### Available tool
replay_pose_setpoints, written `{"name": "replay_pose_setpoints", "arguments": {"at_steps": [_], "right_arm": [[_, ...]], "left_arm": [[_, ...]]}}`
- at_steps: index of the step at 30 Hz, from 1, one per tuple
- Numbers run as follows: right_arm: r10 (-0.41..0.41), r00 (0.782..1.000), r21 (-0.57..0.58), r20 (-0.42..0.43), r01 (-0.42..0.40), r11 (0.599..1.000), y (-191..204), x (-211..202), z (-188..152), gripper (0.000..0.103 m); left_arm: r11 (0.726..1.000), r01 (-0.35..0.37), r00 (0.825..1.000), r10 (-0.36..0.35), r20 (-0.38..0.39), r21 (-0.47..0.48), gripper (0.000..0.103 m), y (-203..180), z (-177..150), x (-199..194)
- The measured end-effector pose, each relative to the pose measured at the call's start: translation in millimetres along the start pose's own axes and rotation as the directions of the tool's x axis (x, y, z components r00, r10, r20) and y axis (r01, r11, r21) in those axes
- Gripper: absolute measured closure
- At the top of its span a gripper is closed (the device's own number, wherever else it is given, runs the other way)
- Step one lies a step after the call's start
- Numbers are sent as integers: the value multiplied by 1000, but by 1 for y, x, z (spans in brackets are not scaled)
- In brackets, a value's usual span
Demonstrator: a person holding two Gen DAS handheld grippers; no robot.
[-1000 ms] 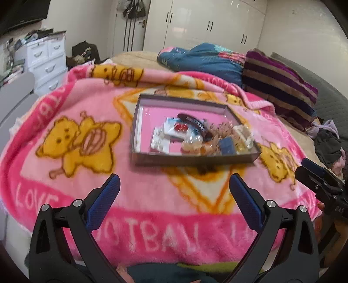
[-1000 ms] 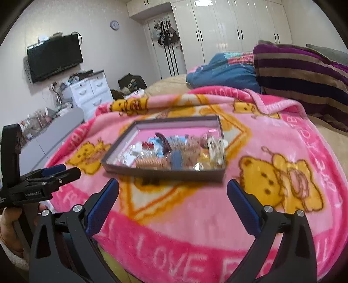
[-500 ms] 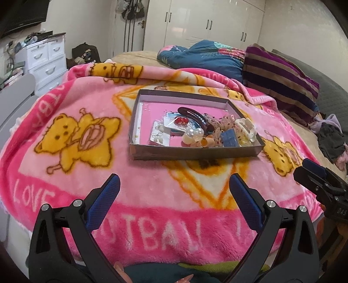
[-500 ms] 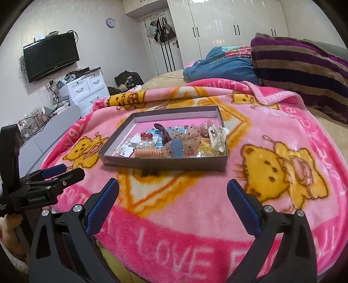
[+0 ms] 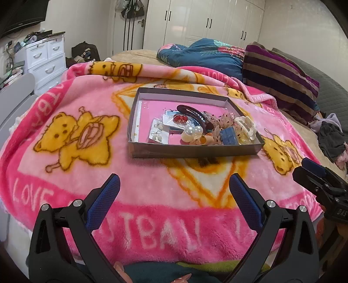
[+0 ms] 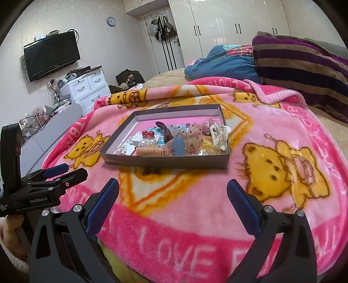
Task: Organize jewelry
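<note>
- The left gripper [image 5: 174, 191] hangs low over the near edge of the bed, its blue-padded fingers [image 5: 104, 200] spread wide with nothing between them
- The right gripper [image 6: 173, 193] is likewise spread wide and empty, its pads well apart above the blanket lettering
- In the left wrist view the right gripper shows at the right edge; in the right wrist view the left gripper shows at the left edge, with part of a hand [image 6: 10, 230] beneath it
- A shallow grey box [image 5: 195, 150] with a pink floor sits on the pink bear blanket [image 5: 65, 174], ahead of both grippers and well apart from them
- The jewelry lies heaped in the near right part of the box, leaving the far and left floor mostly bare
- A dark maroon hair clip [image 5: 193, 113] lies across the pile, with red cherry earrings [image 5: 180, 118] just beside it on a clear packet
- Two pearl-like beads [image 5: 192, 131] sit near the front wall, and a card of small earrings [image 5: 157, 130] lies to their left
- A blue clip [image 5: 228, 136] rests against the front wall, and a white claw clip [image 5: 244, 125] lies in the right corner
- A striped purple blanket [image 5: 280, 76] and a blue quilt [image 5: 202, 52] lie farther up the bed, with white wardrobes [image 5: 206, 19] behind
</note>
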State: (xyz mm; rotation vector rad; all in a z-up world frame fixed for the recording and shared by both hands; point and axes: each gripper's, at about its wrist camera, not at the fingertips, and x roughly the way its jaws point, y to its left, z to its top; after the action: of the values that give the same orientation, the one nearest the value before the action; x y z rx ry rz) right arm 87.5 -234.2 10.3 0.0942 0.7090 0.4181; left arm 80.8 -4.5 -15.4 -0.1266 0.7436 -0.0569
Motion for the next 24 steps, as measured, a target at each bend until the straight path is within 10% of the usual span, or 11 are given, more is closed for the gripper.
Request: {"name": "replay_pose_setpoints", "arguments": {"at_steps": [24], "right_arm": [[-5, 1000, -4, 1, 5, 1000, 1, 0, 0, 4]], "left_arm": [[999, -48, 999, 48, -2, 2, 9, 3, -1, -1]]}}
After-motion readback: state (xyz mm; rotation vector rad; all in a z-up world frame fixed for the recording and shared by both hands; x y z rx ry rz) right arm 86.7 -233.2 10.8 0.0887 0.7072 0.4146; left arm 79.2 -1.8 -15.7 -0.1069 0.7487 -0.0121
